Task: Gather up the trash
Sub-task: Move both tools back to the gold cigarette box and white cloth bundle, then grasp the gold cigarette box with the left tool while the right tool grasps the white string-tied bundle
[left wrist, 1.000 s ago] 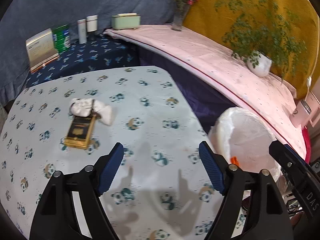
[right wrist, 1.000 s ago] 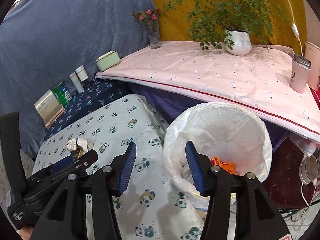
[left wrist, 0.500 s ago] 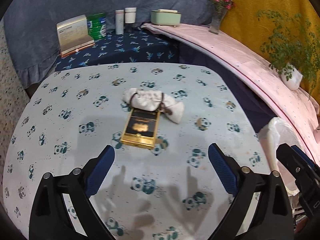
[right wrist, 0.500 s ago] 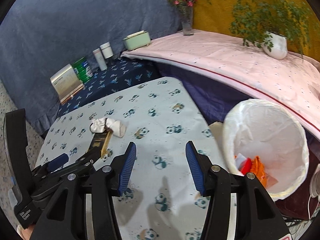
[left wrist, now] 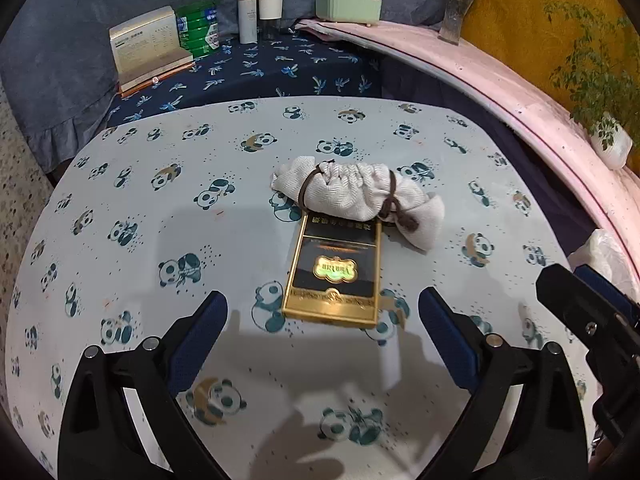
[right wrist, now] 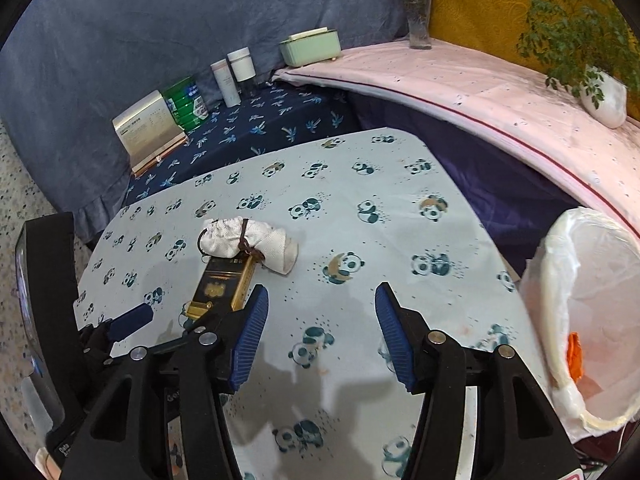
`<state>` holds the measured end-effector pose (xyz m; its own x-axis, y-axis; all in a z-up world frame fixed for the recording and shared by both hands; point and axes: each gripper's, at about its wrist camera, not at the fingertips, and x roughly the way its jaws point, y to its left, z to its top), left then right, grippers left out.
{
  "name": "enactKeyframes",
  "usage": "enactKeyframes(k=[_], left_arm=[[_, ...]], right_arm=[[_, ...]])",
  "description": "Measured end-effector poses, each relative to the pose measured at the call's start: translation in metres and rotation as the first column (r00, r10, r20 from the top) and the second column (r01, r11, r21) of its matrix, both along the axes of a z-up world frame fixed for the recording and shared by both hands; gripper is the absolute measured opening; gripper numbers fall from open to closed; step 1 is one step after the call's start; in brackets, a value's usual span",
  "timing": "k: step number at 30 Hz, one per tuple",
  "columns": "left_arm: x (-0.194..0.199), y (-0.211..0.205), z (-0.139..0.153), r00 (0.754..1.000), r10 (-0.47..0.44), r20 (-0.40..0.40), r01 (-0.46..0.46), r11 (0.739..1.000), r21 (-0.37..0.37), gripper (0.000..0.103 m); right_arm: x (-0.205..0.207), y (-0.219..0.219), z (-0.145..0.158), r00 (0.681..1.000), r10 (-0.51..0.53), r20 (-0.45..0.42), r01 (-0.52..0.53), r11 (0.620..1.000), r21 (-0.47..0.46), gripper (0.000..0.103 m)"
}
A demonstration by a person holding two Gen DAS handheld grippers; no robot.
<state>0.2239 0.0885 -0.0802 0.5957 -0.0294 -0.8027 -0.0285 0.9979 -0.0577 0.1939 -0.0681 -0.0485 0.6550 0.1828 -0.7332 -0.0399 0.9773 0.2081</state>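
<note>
Fingers spread before one box, one pouch.

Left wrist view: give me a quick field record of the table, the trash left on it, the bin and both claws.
table: panda-print cloth
trash left: black and gold box, lying flat; white cloth pouch tied with brown cord, touching the box's far end
bin: white-lined bin off the table's right edge, orange scrap inside
left claw: wide open, empty, box just ahead of the gap
right claw: jaws opening, nothing between them
</note>
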Motion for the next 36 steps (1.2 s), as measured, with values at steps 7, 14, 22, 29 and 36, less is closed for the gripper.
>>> enactKeyframes(k=[7,14,22,29,36], left_arm=[[0.023,0.009,-0.013,1.0,-0.012,-0.028,0.011,0.999,-0.035,0.087],[0.033,0.013,-0.021,0.998,-0.052,-0.029,0.051,0.998,-0.049,0.078],[0.033,0.011,-0.022,0.996,-0.082,-0.019,0.081,0.996,-0.037,0.059],[0.029,0.007,-0.021,0.996,-0.087,-0.002,0.087,0.995,-0.04,0.057],[0.017,-0.007,-0.01,0.993,-0.114,0.007,0.115,0.991,-0.069,0.056]], right_arm=[[0.037,0.014,-0.019,0.999,0.032,-0.036,-0.031,0.999,0.03,0.055],[0.064,0.031,-0.037,0.996,0.066,-0.066,-0.062,0.997,0.054,0.055],[0.079,0.049,-0.054,0.991,0.105,-0.086,-0.099,0.992,0.075,0.033],[0.073,0.047,-0.055,0.992,0.101,-0.079,-0.095,0.993,0.075,0.006],[0.055,0.024,-0.035,0.998,0.047,-0.037,-0.045,0.996,0.074,0.005]])
